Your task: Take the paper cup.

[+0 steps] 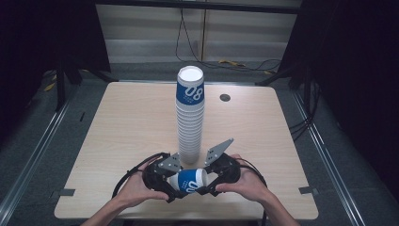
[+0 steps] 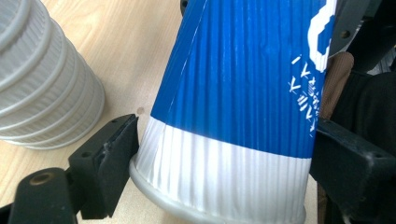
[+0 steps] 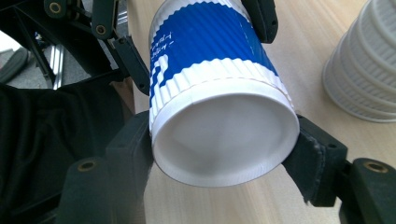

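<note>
Cup (image 1: 188, 181), blue with a white ribbed band, lies on its side between my two grippers, low over the near edge of the bench (image 1: 131, 122). My left gripper (image 1: 170, 186) has its fingers (image 2: 109, 158) pressed against the white band at the cup's rim end, one on each side, so it is clamped on the cup. My right gripper (image 1: 208, 184) grips the other end: in the right gripper view its fingers (image 3: 310, 161) squeeze the cup (image 3: 219, 107) just behind the flat white base, which faces that camera. Both of my hands, left (image 1: 136, 188) and right (image 1: 244, 181), wrap the gripper bodies. Just beyond my fingers stands a tall stack of upturned cups (image 1: 190, 117), close to the held cup but apart from it.
</note>
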The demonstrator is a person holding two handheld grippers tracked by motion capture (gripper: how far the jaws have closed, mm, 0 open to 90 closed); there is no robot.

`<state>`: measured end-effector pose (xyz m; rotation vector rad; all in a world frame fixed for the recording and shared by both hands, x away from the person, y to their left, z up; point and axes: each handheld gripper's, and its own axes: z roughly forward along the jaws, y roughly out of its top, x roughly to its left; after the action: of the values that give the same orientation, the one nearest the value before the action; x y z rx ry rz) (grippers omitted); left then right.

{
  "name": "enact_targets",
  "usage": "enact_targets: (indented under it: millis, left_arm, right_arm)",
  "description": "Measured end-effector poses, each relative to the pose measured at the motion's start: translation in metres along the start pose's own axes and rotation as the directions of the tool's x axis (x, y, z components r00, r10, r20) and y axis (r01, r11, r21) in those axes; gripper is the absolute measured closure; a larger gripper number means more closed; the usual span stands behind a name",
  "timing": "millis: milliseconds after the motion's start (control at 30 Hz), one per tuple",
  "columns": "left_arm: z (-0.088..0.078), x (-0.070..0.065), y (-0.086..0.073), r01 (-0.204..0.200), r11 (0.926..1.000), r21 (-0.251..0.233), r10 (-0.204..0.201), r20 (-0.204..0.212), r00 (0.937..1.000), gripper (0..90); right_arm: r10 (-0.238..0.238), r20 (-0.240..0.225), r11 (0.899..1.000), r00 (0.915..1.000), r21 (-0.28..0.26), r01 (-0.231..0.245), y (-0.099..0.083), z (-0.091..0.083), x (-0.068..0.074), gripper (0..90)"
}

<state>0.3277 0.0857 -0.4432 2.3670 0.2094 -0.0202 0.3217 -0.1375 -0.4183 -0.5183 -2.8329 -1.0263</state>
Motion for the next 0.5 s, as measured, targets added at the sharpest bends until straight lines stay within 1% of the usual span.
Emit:
enact_targets:
  millis: [33, 133, 167, 200, 233, 267, 333, 367, 400, 433, 500]
  left_arm:
    - [-0.0001, 0.0004, -0.0001, 0.004, 1.0, -0.005, -0.004, -0.006, 1.0, 13.3]
    - [-0.001, 0.0009, 0.0, -0.006, 0.9999, -0.011, 0.005, -0.013, 0.9999, 13.2]
    - [-0.0011, 0.0006, -0.0002, -0.005, 0.9999, -0.014, 0.005, -0.017, 0.9998, 13.2]
    - [-0.001, 0.0005, -0.0001, -0.008, 0.9999, -0.014, 0.007, -0.021, 0.9998, 13.1]
    - [-0.0009, 0.0005, -0.0001, -0.01, 0.9999, -0.012, 0.01, -0.017, 0.9998, 13.0]
    - [-0.0007, 0.0003, 0.0, -0.009, 0.9999, -0.011, 0.008, -0.024, 0.9997, 12.7]
    - [-0.0008, 0.0007, 0.0001, -0.006, 0.9999, -0.012, 0.005, -0.021, 0.9998, 12.3]
    - [-0.0009, 0.0012, -0.0001, -0.001, 0.9999, -0.016, 0.001, -0.019, 0.9998, 12.2]
    - [-0.001, 0.0014, -0.0001, 0.0, 0.9998, -0.019, 0.0, -0.018, 0.9998, 12.3]
    - [-0.0013, 0.0012, -0.0001, -0.003, 0.9998, -0.02, 0.002, -0.026, 0.9997, 12.3]
    - [-0.0018, 0.001, -0.0003, 0.002, 0.9996, -0.027, -0.002, -0.028, 0.9996, 12.1]
  right_arm:
    - [0.0, 0.002, 1.0, 1.0, -0.006, 0.0, 0.0, -0.0001, 0.0001, 31.5]
    - [0.009, 0.006, 1.0, 0.9999, -0.004, -0.009, -0.0002, -0.0007, -0.0006, 31.6]
    - [0.013, -0.003, 1.0, 0.9999, -0.006, -0.013, -0.0004, -0.0005, -0.0009, 31.6]
    - [0.013, 0.001, 1.0, 0.9999, -0.006, -0.013, -0.0004, -0.0005, -0.0009, 31.7]
    - [0.011, 0.003, 1.0, 0.9999, -0.006, -0.011, -0.0003, -0.0002, -0.0009, 31.7]
    - [0.011, 0.0, 1.0, 0.9999, -0.002, -0.011, -0.0004, 0.0005, -0.0007, 31.7]
    - [0.009, 0.003, 1.0, 1.0, -0.003, -0.009, -0.0004, 0.001, -0.0006, 31.8]
    - [0.001, 0.015, 1.0, 0.9999, 0.008, -0.001, -0.0004, 0.0019, -0.0007, 31.9]
    - [0.006, 0.013, 1.0, 0.9999, 0.008, -0.007, -0.0005, 0.0024, -0.0006, 31.9]
    - [0.007, 0.01, 1.0, 0.9999, 0.009, -0.007, -0.0006, 0.0032, -0.0011, 32.0]
    - [0.009, 0.015, 1.0, 0.9998, 0.003, -0.009, -0.0006, 0.0032, -0.0015, 32.0]
